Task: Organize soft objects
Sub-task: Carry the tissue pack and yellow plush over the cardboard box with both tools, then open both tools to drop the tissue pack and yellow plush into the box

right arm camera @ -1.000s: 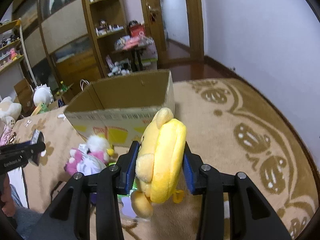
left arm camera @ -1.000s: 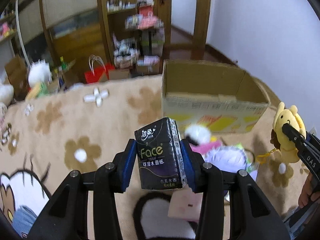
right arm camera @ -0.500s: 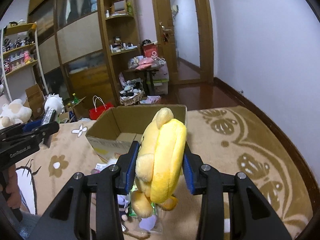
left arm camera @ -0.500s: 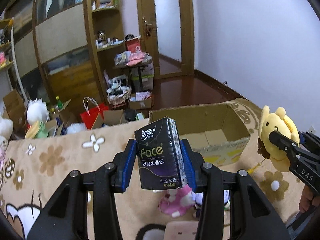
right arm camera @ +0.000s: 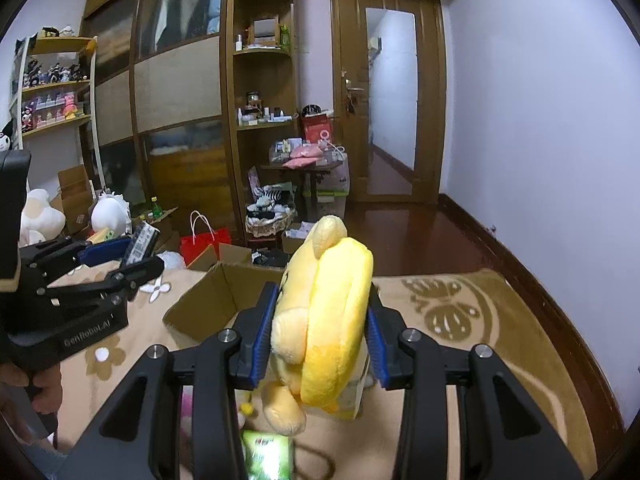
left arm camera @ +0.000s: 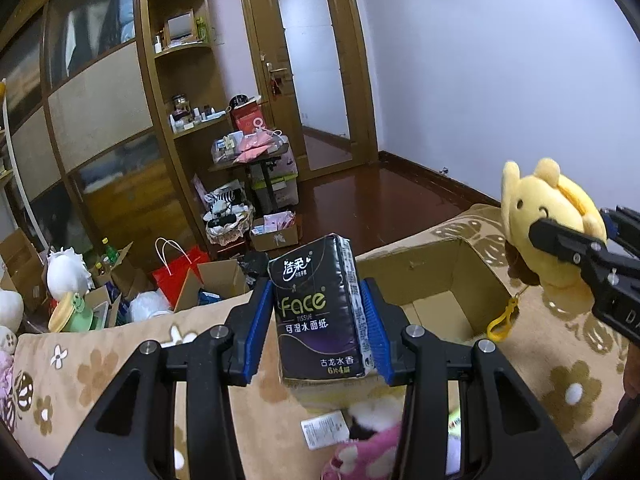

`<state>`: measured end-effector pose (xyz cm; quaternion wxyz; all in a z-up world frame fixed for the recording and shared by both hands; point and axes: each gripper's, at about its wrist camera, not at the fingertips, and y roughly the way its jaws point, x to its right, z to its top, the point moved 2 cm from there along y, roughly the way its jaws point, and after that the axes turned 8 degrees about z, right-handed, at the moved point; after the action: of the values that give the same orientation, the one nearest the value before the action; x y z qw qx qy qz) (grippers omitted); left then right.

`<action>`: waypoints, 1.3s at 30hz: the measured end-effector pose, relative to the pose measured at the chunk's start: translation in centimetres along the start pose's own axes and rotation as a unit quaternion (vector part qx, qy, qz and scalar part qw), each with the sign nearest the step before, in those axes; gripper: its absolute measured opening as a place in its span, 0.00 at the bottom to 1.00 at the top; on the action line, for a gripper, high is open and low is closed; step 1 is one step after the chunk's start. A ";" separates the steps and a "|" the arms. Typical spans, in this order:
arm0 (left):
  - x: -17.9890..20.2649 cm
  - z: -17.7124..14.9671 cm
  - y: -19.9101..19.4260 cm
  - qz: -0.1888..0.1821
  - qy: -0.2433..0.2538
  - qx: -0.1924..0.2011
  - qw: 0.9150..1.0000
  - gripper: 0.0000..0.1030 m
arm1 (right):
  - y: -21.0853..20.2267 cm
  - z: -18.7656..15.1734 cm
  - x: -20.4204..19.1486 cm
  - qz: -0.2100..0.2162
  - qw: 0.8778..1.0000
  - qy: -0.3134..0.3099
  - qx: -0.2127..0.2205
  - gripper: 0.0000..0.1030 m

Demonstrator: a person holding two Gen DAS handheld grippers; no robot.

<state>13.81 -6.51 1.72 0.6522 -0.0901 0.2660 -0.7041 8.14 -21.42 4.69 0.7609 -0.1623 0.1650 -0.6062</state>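
My left gripper is shut on a black tissue pack marked "Face", held upright above the near wall of an open cardboard box. My right gripper is shut on a yellow plush toy with a keyring clip, held above the same box. The plush and right gripper show at the right of the left wrist view; the left gripper shows at the left of the right wrist view. A pink and white plush lies on the carpet below.
The box stands on a beige flowered carpet. A green packet lies under the right gripper. Beyond the carpet are a red bag, boxes, white plush toys, wooden shelves and a door.
Both grippers have risen and tilted up with their loads; the box has dropped lower in both views and more of the room shows. Both grips are unchanged.
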 end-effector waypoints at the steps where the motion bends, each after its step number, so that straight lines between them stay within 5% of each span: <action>1: 0.1 0.2 0.7 -0.001 -0.001 -0.002 1.000 0.42 | 0.3 0.3 0.2 0.003 1.000 0.001 0.003 0.41; 10: 0.1 -0.6 4.3 -0.008 -0.016 -0.023 1.000 0.42 | 3.5 1.2 0.7 0.014 1.000 0.001 0.008 0.42; 17: 0.3 -1.6 6.4 -0.021 -0.020 -0.044 0.999 0.42 | 6.7 -1.6 1.8 0.013 0.999 0.015 -0.038 0.42; 39: 0.6 -3.1 9.5 -0.039 -0.023 -0.095 0.994 0.46 | 8.1 -4.1 2.4 0.017 0.997 0.034 -0.064 0.43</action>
<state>20.55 -6.37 -5.72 0.6183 -0.1782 0.3132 -0.6985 13.87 -22.21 -2.73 0.7534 -0.1870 0.2316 -0.5863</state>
